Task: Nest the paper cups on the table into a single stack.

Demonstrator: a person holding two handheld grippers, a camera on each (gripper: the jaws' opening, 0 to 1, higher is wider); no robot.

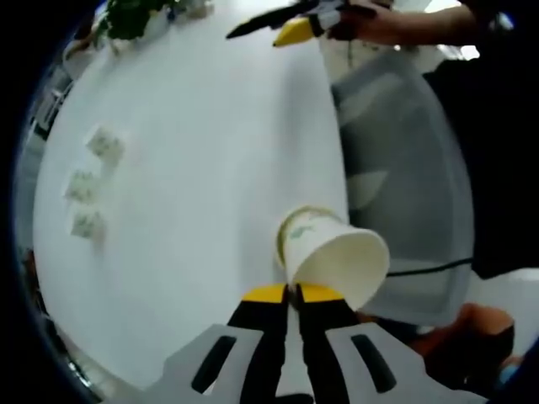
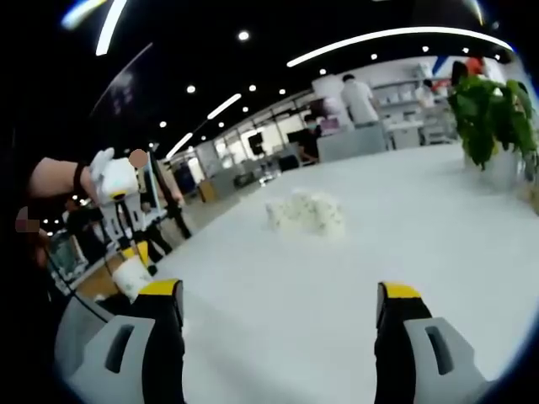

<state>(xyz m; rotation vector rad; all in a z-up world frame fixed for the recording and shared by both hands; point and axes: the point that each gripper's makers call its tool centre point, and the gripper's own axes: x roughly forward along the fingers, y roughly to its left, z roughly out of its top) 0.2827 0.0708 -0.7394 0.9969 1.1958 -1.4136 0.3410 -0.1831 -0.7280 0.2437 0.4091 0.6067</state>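
My left gripper (image 1: 290, 295) is shut on the wall of a white paper cup (image 1: 333, 257) with a green print. The cup lies tilted above the table's edge, its base towards the camera. Three more paper cups (image 1: 105, 145) (image 1: 82, 185) (image 1: 88, 225) stand in a row at the far left of the white table (image 1: 210, 151). In the right gripper view those cups (image 2: 305, 213) form a small cluster mid-table, well ahead of my right gripper (image 2: 280, 292), which is wide open with nothing between its fingers. The left gripper (image 2: 135, 257) and its held cup (image 2: 133, 279) appear at the left.
A potted green plant (image 2: 493, 109) stands on the table's far end, also visible as a plant (image 1: 130, 17). A grey chair (image 1: 404, 168) sits beside the table edge near the held cup. My right gripper (image 1: 265, 34), held by a hand, hovers over the table's far side. People stand in the background.
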